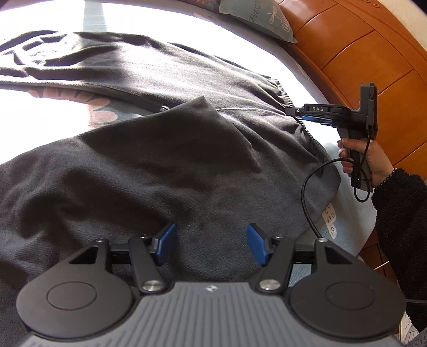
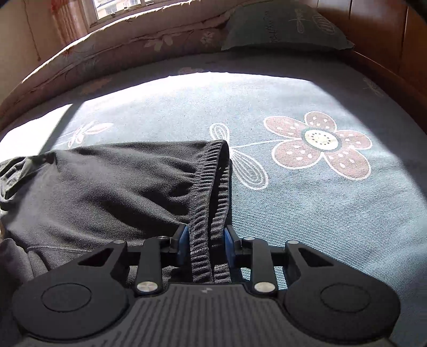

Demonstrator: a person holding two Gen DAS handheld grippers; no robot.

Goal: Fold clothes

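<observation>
Two handheld grippers are working over a dark grey fleece garment (image 1: 165,149) that is lying spread across a bed covered with a grey-blue woven sheet printed with flowers (image 2: 320,200). The right gripper (image 2: 206,240) is pinching the garment's ribbed knit hem (image 2: 210,192), its blue-padded fingers (image 2: 183,240) sitting clamped together on the band at the edge nearest the orange wooden headboard (image 1: 360,53). In the left wrist view, a hand (image 1: 365,160) in a fuzzy black sleeve (image 1: 400,219) is gripping that tool's handle, with a black cable (image 1: 307,192) looping below it. The left gripper (image 1: 210,244) is hovering over a folded-up part of the garment, its blue fingers (image 1: 166,240) standing wide apart and holding nothing. A grey-green printed pillow (image 2: 288,26) is resting at the head of the bed, beside a pink floral quilt (image 2: 120,50) below a window (image 2: 117,8).
</observation>
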